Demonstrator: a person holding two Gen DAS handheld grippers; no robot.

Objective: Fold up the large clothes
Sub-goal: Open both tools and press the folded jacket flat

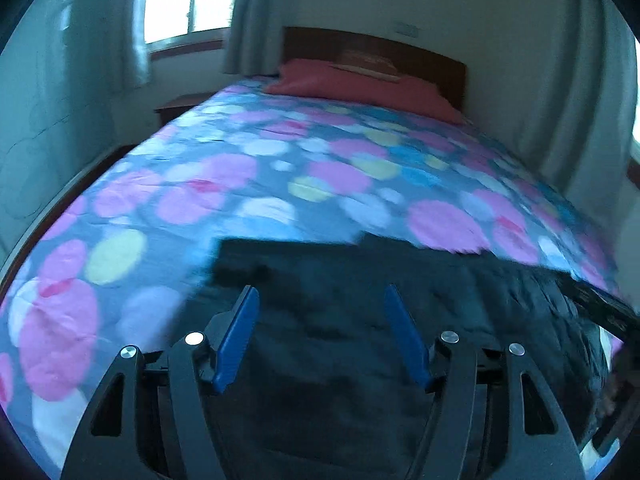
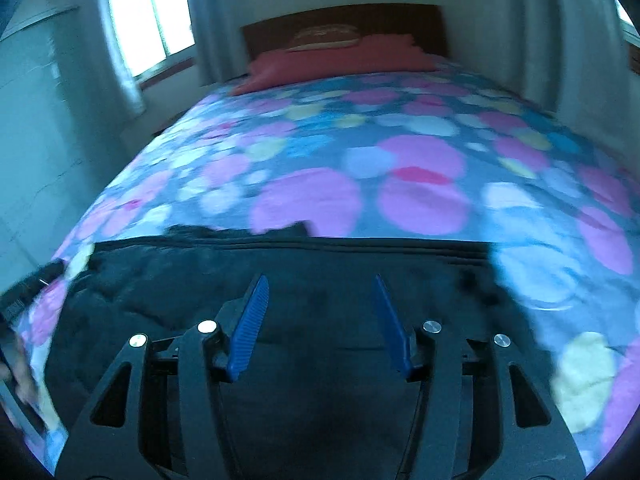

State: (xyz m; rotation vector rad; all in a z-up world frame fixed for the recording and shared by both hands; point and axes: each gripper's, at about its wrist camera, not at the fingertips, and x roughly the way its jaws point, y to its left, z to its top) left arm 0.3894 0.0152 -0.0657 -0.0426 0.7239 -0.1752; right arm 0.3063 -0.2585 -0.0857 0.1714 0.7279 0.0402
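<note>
A large black garment [image 1: 460, 280] lies flat across the near end of the bed, its far edge straight and folded. My left gripper [image 1: 321, 288] hovers over its left part, open, with nothing between the blue pads [image 1: 236, 340]. In the right wrist view the same garment [image 2: 180, 280] fills the foreground. My right gripper [image 2: 320, 276] stands open above it, and its blue pads [image 2: 248, 328] are bare. Both views are blurred by motion. A dark part of the other gripper shows at each frame's edge.
The bed wears a grey cover [image 1: 240, 160] with pink, blue and yellow dots. A red pillow [image 1: 360, 84] lies against the wooden headboard [image 1: 420, 56]. A window [image 2: 140, 20] with curtains is at the back left, and a low wooden stand [image 1: 180, 106] sits beside the bed.
</note>
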